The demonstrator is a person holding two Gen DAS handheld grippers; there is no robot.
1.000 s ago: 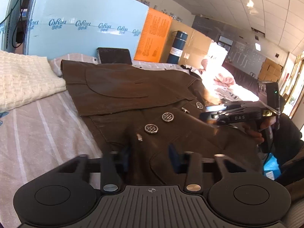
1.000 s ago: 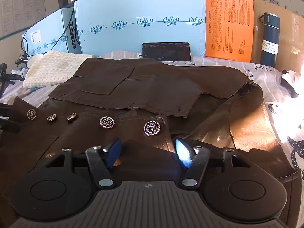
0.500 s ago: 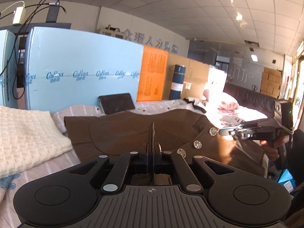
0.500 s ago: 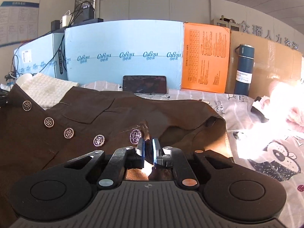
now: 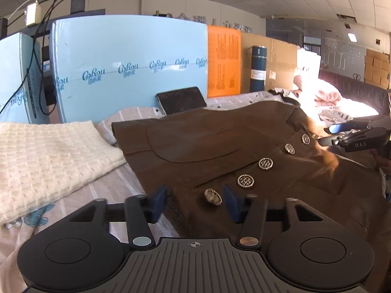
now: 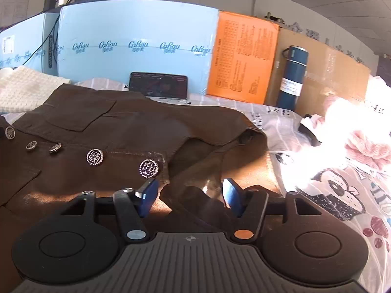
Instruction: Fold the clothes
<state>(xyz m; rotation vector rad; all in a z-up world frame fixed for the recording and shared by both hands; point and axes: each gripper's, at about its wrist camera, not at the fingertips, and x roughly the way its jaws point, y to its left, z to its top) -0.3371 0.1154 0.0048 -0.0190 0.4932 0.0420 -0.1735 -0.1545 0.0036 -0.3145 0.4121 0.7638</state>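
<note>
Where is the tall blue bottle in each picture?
Left wrist view: the blue bottle stands upper right of middle, against the cardboard, right of the orange board.
Right wrist view: the bottle stands right of middle, again just right of the orange board.
Shared landmark: the orange board.

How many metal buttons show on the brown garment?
5, in a diagonal row on the brown garment, running from the left gripper toward the right gripper. More may be hidden.
</note>
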